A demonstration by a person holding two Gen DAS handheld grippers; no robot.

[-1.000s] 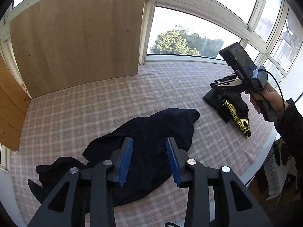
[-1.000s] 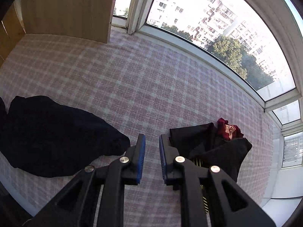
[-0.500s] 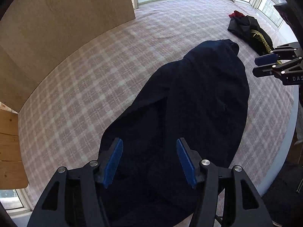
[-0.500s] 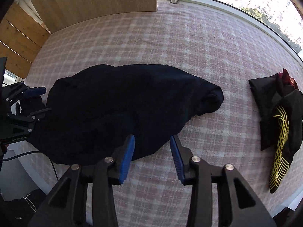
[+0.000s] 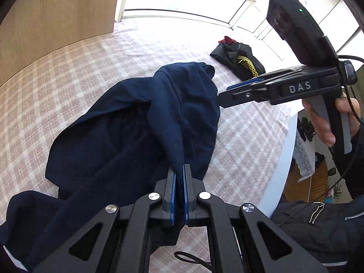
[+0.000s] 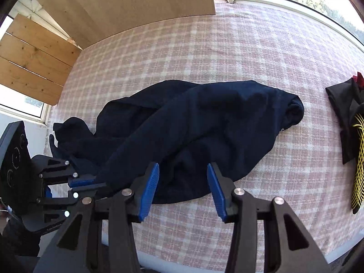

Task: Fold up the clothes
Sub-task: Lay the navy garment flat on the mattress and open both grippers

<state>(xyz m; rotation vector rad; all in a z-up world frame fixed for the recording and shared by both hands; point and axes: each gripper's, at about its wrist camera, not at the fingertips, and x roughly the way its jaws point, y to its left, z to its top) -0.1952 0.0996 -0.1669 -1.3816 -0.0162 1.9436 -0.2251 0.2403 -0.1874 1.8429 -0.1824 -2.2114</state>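
A dark navy garment (image 5: 127, 125) lies crumpled across the pink plaid surface (image 6: 227, 45). My left gripper (image 5: 179, 170) is shut on a raised fold of it near the front edge, and the cloth runs up out of the blue pads. From the right wrist view the left gripper (image 6: 84, 183) shows at the garment's left end. My right gripper (image 6: 183, 170) hovers over the navy garment (image 6: 204, 118) at its near hem. Its jaws are opening, cloth lies below the gap, and the pads press on nothing. The right gripper (image 5: 227, 93) sits just right of the garment's far end.
A black garment with a yellow net pattern (image 6: 355, 136) and a red piece lies at the far right (image 5: 241, 63). A wooden board (image 6: 125, 6) leans at the back left. The surface's white front edge (image 5: 282, 159) runs on the right, with a person's hand (image 5: 327, 122) beside it.
My left gripper dropped onto the navy garment and closed on a fold of it. My right gripper swung left from the black garment to the navy one's near hem and spread wider.
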